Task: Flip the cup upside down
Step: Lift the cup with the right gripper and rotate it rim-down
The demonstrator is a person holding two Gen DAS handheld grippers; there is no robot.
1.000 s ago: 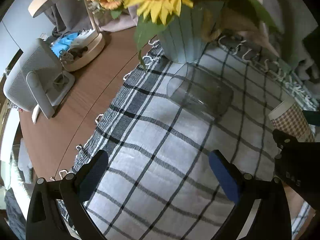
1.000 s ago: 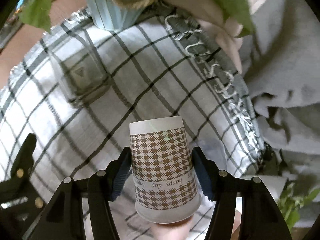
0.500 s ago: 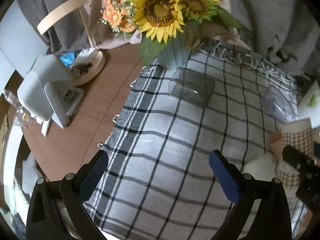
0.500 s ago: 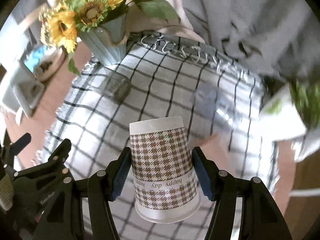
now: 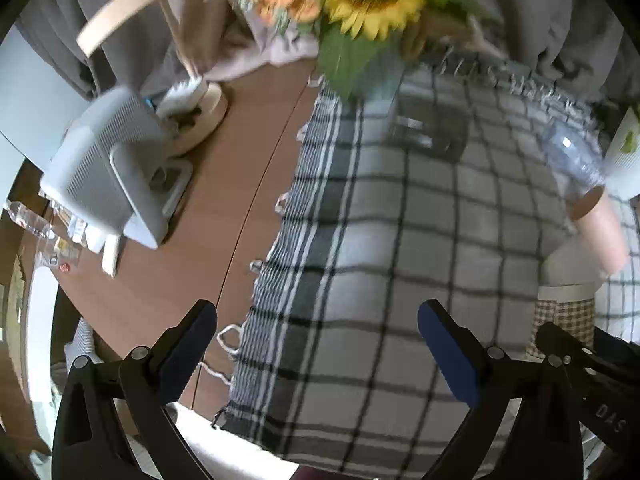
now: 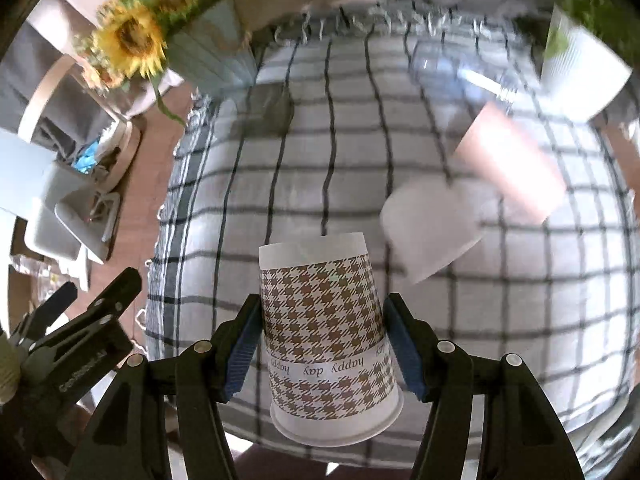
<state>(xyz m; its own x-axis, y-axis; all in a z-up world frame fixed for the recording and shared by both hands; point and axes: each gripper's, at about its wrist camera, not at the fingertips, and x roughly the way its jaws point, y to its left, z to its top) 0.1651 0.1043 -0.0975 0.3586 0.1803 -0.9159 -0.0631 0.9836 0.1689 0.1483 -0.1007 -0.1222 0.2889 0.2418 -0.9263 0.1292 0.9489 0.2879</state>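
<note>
My right gripper (image 6: 322, 344) is shut on a paper cup (image 6: 324, 328) with a brown houndstooth print and "happy day" lettering. The cup's narrow base points away from the camera and its wide rim is nearest the lens, held above the checked tablecloth (image 6: 280, 184). In the left wrist view the cup (image 5: 562, 318) shows at the right edge with the right gripper (image 5: 580, 356) on it. My left gripper (image 5: 316, 354) is open and empty above the cloth's left edge.
A sunflower vase (image 6: 208, 52) stands at the back. A dark clear box (image 5: 432, 128), a clear plastic cup (image 5: 568, 156), a pink cup (image 6: 508, 164) and a white cup (image 6: 432, 232) lie on the cloth. A small fan (image 5: 104, 168) stands on the wooden table (image 5: 224, 184) at left.
Both grippers have pulled back and up from the table, so more of it shows. The right gripper still holds the cup the same way. The left gripper stays open.
</note>
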